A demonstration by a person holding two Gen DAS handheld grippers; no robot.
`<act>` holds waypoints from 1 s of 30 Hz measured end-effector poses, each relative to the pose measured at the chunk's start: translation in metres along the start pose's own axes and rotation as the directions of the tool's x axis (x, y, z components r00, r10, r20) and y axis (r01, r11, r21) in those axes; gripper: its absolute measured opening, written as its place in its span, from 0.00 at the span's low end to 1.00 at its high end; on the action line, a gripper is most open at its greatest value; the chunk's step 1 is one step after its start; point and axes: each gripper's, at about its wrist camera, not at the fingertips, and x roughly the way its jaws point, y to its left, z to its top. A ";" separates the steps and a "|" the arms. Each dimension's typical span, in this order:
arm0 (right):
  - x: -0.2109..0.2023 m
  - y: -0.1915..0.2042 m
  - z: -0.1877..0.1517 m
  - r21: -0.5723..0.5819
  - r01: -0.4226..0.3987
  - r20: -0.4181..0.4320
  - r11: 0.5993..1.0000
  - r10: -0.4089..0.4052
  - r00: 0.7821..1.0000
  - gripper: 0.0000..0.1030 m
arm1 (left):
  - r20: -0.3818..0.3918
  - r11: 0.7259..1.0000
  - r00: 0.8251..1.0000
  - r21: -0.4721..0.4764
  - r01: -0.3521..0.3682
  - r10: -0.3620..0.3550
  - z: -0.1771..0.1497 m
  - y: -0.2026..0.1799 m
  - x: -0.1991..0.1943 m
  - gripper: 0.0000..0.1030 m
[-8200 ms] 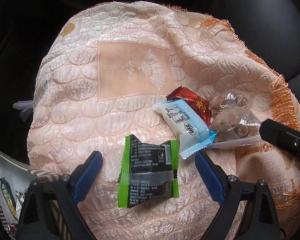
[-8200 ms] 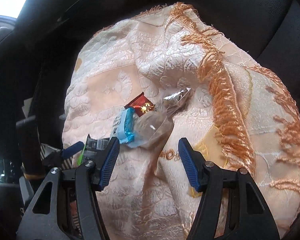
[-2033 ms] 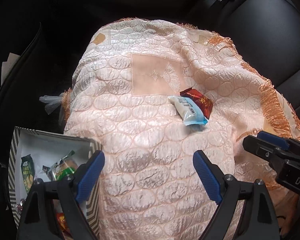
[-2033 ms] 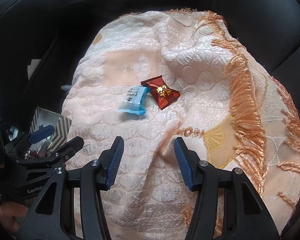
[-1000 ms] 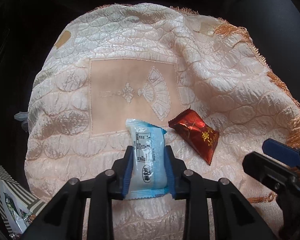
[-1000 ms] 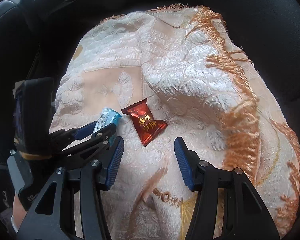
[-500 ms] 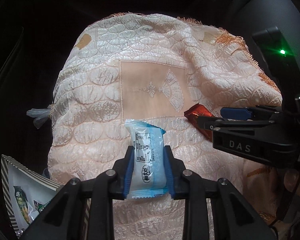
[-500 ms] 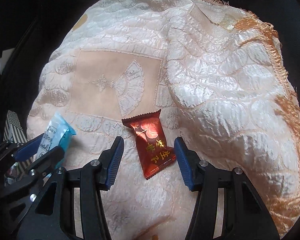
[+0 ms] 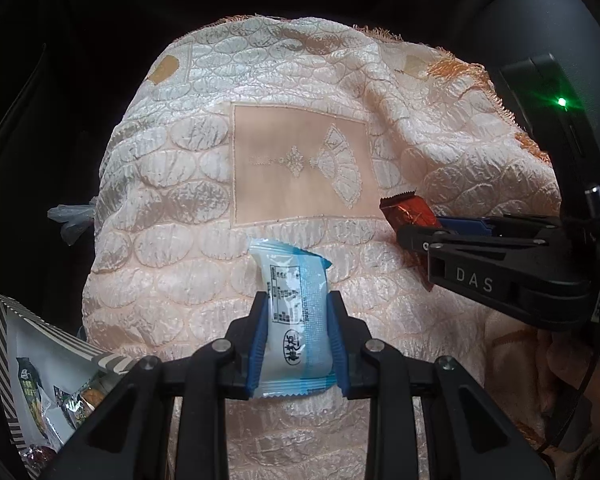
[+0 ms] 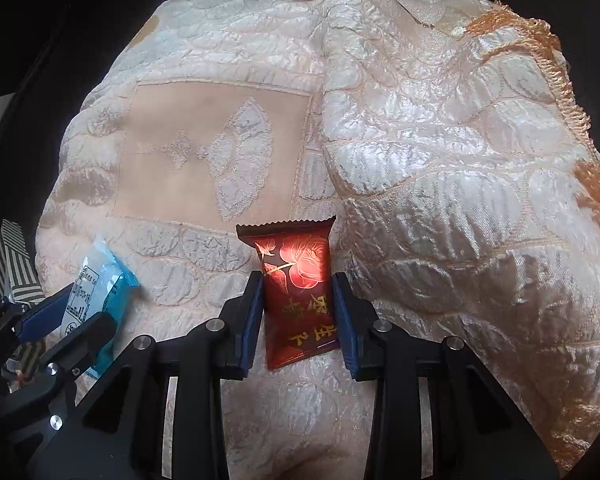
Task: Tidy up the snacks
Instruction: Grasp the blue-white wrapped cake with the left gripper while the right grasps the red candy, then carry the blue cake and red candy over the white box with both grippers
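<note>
Looking along the left gripper [image 9: 296, 332], its blue pads are clamped on either side of a white-and-blue snack packet [image 9: 290, 320], which stands upright between them above a peach quilted cloth [image 9: 188, 216] with a fan-patterned panel. Down at the lower left sits a striped box [image 9: 4, 320] with several wrapped snacks [image 9: 76, 400] inside, near the cloth's edge. To the right, the right gripper [image 9: 420, 232] reaches in from the side, its black body covering most of a red snack packet [image 9: 408, 212] so only one crimped end shows; a person's hand [image 9: 568, 364] is visible behind it. From the right wrist view, the right gripper [image 10: 298, 316] has its jaws closing on the red snack packet [image 10: 298, 288], both pads already touching its sides while it lies on the cloth [image 10: 440, 152]. An orange fringe [image 10: 556, 68] runs along the cloth's far right edge. At the left, the left gripper [image 10: 66, 320] holds the white-and-blue packet [image 10: 100, 292], partly hiding the striped box [image 10: 16, 268] beyond it.
</note>
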 end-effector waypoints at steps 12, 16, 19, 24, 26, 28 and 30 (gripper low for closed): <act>-0.072 0.032 -0.046 -0.011 -0.085 0.098 0.996 0.086 0.992 0.32 | 0.048 1.000 0.999 0.029 -0.003 0.001 -0.033 -0.006 -0.038 0.30; -0.083 0.040 -0.074 -0.002 -0.104 0.126 0.995 0.103 0.987 0.32 | 0.073 1.000 0.997 0.029 -0.002 0.000 -0.050 -0.002 -0.058 0.30; -0.094 0.046 -0.091 0.002 -0.115 0.142 0.993 0.114 0.983 0.32 | 0.096 1.000 0.995 0.029 -0.009 0.006 -0.064 0.002 -0.074 0.30; -0.101 0.064 -0.110 -0.016 -0.135 0.160 0.991 0.136 0.978 0.32 | 0.133 0.997 0.990 0.049 -0.051 0.044 -0.085 0.010 -0.095 0.30; -0.103 0.071 -0.116 -0.022 -0.150 0.158 0.989 0.151 0.976 0.32 | 0.136 0.998 0.990 0.040 -0.050 0.044 -0.095 0.018 -0.100 0.30; -0.104 0.079 -0.123 -0.035 -0.159 0.153 0.987 0.163 0.975 0.32 | 0.140 0.998 0.989 0.033 -0.056 0.051 -0.103 0.025 -0.105 0.30; -0.105 0.087 -0.129 -0.046 -0.169 0.148 0.985 0.174 0.974 0.32 | 0.139 0.998 0.989 0.025 -0.062 0.058 -0.110 0.031 -0.108 0.30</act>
